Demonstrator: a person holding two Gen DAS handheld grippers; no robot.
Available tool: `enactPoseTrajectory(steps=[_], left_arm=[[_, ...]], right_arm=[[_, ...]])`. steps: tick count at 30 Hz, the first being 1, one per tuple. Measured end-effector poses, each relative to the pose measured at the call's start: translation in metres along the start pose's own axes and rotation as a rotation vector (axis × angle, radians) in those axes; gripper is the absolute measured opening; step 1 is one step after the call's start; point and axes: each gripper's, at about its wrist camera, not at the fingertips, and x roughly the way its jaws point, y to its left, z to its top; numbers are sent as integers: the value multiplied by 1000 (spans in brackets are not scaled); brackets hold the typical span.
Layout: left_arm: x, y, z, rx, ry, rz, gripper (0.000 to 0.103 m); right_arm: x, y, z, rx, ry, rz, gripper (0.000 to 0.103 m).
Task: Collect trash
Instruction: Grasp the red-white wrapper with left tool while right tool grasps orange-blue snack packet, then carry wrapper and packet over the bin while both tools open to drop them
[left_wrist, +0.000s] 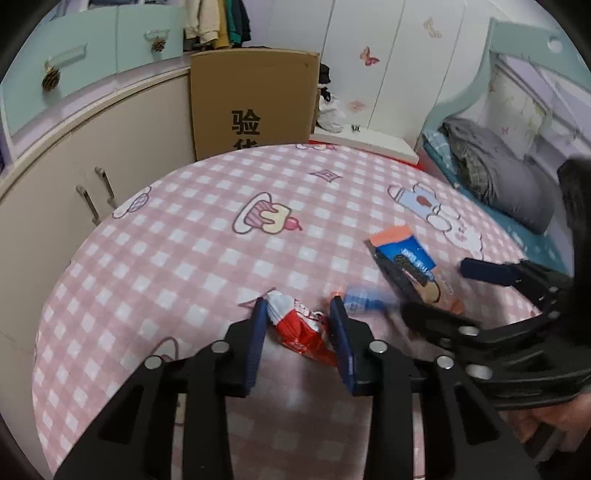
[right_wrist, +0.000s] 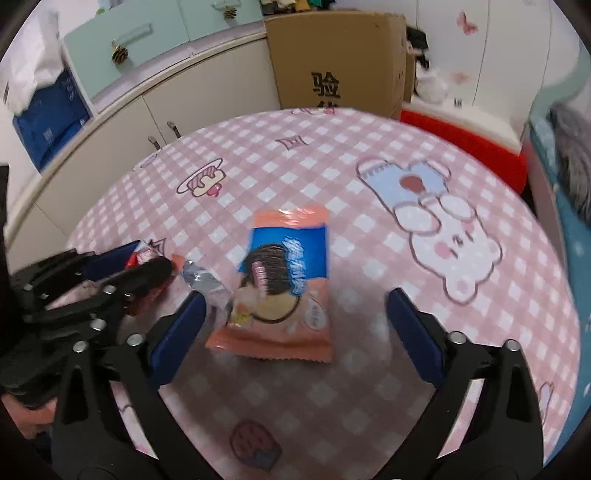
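Observation:
A red and white crumpled wrapper (left_wrist: 301, 330) lies on the pink checked tablecloth (left_wrist: 184, 258) between the fingers of my left gripper (left_wrist: 299, 314), which is open around it. An orange and blue snack packet (right_wrist: 280, 280) lies flat between the wide-open fingers of my right gripper (right_wrist: 295, 299); it also shows in the left wrist view (left_wrist: 410, 266). A small silver and blue wrapper (right_wrist: 207, 280) lies by the right gripper's left finger, blurred in the left wrist view (left_wrist: 364, 299). The left gripper appears in the right wrist view (right_wrist: 122, 269) with the red wrapper (right_wrist: 142, 254).
A cardboard box (left_wrist: 255, 103) stands behind the table's far edge. Beige cabinets (left_wrist: 74, 155) run along the left. A bed with a grey quilt (left_wrist: 509, 177) is at the right. A red-edged white board (right_wrist: 469, 144) lies beyond the table.

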Motion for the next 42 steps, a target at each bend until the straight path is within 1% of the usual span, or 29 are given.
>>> enactPoseTrajectory(steps=[1, 2, 3, 4, 6, 7, 8, 10, 12, 16, 19, 24, 27, 30, 33, 36, 37, 40, 42], left_arm=[[1, 2, 2, -7, 0, -9, 33], [0, 4, 2, -15, -3, -19, 33], [-1, 5, 2, -20, -8, -24, 32], [-2, 6, 2, -24, -14, -26, 32], [-5, 6, 2, -26, -26, -28, 31], [-9, 6, 1, -28, -42, -33, 31], [-10, 6, 0, -30, -47, -41, 31], [-16, 4, -3, -37, -64, -72, 30], [-23, 0, -9, -31, -80, -84, 30], [-54, -14, -26, -31, -146, -127, 30], [-82, -32, -41, -33, -206, -151, 30], [-113, -73, -53, 3, -280, -166, 30], [-127, -110, -59, 38, -318, -203, 30], [-132, -144, -60, 75, -332, -237, 30], [-133, -190, -64, 129, -338, -294, 30], [-128, -229, -70, 173, -325, -338, 30], [-124, -248, -73, 193, -313, -360, 30], [-113, -287, -84, 240, -285, -406, 30], [-103, -317, -96, 286, -261, -440, 30]], right_arm=[[1, 8, -1, -53, -10, -70, 65], [-1, 9, -3, -63, -25, -52, 45], [-3, 8, -4, -52, -30, -44, 41], [-6, 6, -6, -46, -33, -43, 39], [-15, 1, -10, -24, -48, -10, 31], [-23, -3, -13, -8, -64, 5, 24], [-28, -7, -15, 7, -72, 14, 20], [-39, -15, -21, 36, -85, 32, 19], [-48, -23, -28, 59, -93, 41, 18], [-70, -43, -46, 119, -121, 94, 18], [-91, -55, -62, 159, -152, 117, 18], [-132, -81, -83, 213, -210, 163, 18], [-161, -99, -99, 239, -258, 176, 18], [-189, -121, -117, 261, -301, 166, 18], [-215, -151, -139, 306, -343, 147, 18], [-238, -183, -166, 360, -373, 108, 18], [-243, -195, -176, 380, -378, 94, 18], [-252, -222, -203, 432, -379, 61, 18], [-255, -243, -227, 478, -371, 33, 18]])
